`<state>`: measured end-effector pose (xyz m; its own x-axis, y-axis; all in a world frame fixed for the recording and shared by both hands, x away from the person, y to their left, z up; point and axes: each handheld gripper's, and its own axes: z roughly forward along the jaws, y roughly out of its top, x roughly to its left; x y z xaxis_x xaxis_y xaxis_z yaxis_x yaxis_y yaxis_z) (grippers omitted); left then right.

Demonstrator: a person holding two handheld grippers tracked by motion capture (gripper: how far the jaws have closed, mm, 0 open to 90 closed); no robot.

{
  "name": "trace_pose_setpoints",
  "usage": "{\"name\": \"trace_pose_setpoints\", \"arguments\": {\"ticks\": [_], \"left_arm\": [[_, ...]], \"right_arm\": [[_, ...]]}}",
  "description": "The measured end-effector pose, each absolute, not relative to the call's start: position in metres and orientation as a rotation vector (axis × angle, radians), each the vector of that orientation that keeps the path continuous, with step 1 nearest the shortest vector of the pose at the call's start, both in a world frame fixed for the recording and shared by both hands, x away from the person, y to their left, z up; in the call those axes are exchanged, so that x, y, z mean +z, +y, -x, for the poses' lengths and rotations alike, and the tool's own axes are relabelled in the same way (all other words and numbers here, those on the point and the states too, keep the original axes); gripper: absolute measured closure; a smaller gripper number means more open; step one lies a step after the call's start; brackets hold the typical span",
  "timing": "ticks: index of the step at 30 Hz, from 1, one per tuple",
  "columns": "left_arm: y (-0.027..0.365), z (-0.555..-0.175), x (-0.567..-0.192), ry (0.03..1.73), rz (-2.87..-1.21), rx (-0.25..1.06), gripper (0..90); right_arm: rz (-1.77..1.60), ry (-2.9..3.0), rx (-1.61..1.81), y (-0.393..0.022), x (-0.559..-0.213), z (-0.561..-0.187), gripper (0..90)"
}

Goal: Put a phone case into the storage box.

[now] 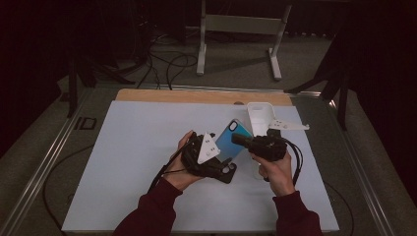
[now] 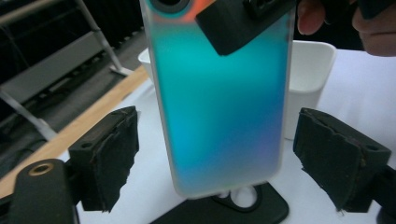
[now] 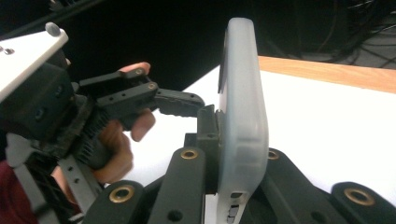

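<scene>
Above the table's [image 1: 137, 147] middle, the right gripper [image 1: 242, 140] clenched the teal phone case [image 1: 235, 140], long axis tilted away, camera end cropped in the left gripper view, while the left gripper [image 2: 215, 158] stood released around it.

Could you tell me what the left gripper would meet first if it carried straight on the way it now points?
Most likely the teal phone case, which stands between the left gripper's open pads, clamped by the right gripper. Beyond it sits the white bin; depth is hard to judge.
</scene>
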<state>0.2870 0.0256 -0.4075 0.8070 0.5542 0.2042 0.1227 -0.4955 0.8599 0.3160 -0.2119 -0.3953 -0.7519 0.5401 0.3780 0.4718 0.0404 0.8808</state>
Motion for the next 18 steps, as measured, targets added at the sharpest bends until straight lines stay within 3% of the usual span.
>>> {"name": "trace_pose_setpoints", "arguments": {"ticks": [8,18], "left_arm": [[0.033,-0.293,-0.406,0.529,-2.045,0.488,7.4],[0.044,-0.299,-0.408,0.554,-2.031,0.380,6.7]], "right_arm": [[-1.063,2.209,1.834,-0.217,-0.392,-0.316,86.9],[-1.008,2.206,1.866,-0.224,-0.386,-0.311,86.8]]}}
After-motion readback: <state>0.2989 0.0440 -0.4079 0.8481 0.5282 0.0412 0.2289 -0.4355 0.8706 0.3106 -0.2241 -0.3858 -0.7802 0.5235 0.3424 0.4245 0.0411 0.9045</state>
